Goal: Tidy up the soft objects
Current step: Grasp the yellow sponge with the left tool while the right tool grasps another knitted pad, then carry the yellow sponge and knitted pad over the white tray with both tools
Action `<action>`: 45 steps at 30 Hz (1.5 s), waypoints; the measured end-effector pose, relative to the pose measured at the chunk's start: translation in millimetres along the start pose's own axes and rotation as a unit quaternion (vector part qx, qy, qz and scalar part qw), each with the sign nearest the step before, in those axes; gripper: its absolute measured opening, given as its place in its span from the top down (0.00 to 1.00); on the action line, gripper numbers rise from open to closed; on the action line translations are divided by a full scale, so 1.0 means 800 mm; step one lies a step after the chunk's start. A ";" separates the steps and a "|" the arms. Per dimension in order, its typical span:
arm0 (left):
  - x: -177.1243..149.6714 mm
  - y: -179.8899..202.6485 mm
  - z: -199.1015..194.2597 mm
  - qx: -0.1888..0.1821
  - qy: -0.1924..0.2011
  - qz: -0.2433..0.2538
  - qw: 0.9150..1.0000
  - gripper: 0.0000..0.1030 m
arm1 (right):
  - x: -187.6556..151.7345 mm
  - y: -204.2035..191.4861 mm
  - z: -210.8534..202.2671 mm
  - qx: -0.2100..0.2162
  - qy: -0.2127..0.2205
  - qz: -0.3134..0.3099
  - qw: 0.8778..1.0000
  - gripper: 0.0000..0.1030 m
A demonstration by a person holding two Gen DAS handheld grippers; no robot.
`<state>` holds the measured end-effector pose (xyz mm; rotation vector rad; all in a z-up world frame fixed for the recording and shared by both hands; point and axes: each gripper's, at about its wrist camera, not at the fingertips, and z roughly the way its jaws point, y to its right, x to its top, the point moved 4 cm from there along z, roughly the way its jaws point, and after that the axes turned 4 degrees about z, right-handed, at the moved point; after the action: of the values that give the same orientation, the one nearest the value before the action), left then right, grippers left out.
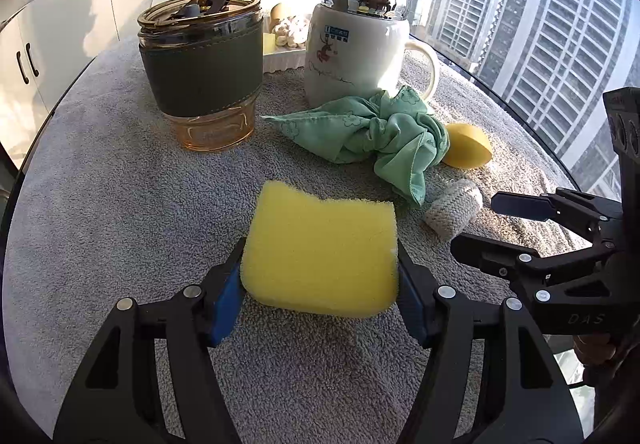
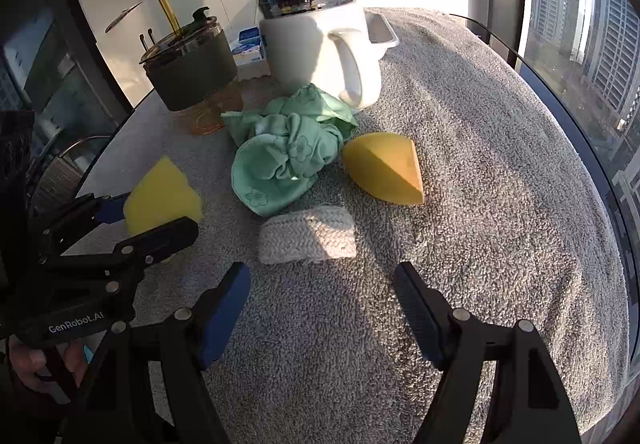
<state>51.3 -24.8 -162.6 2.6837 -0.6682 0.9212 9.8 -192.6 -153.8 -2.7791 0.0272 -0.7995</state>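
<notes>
My left gripper (image 1: 320,284) is shut on a yellow sponge (image 1: 320,248), held just above the grey towel; the sponge also shows in the right wrist view (image 2: 162,196). A crumpled green cloth (image 1: 372,132) (image 2: 284,156) lies mid-table. A yellow egg-shaped makeup sponge (image 1: 468,146) (image 2: 384,172) lies to its right. A small white knitted roll (image 1: 454,212) (image 2: 308,234) lies in front of my right gripper (image 2: 322,308), which is open and empty just short of it. The right gripper also shows in the left wrist view (image 1: 480,228).
An amber glass cup with a green sleeve and straw (image 1: 204,64) (image 2: 192,72) and a white lidded mug (image 1: 356,48) (image 2: 320,44) stand at the back. A white tray (image 1: 284,56) holding small items sits behind them. The table edge (image 2: 580,148) runs along the window.
</notes>
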 end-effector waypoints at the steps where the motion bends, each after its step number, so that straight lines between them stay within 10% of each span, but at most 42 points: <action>1: -0.002 -0.003 -0.001 0.000 0.000 -0.003 1.000 0.38 | 0.002 -0.003 0.003 0.001 0.001 -0.003 1.000 0.26; 22: -0.007 -0.034 -0.016 0.016 0.006 -0.037 0.999 0.38 | -0.004 -0.039 -0.010 -0.039 0.005 -0.064 0.997 0.46; 45: -0.004 -0.125 -0.019 0.082 0.005 -0.091 0.992 0.38 | 0.029 0.081 -0.041 -0.124 0.023 0.012 0.992 0.46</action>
<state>90.1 68.6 -159.4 2.8214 -0.3505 0.9791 15.4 -265.3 -131.0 -2.9839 0.1813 -0.9099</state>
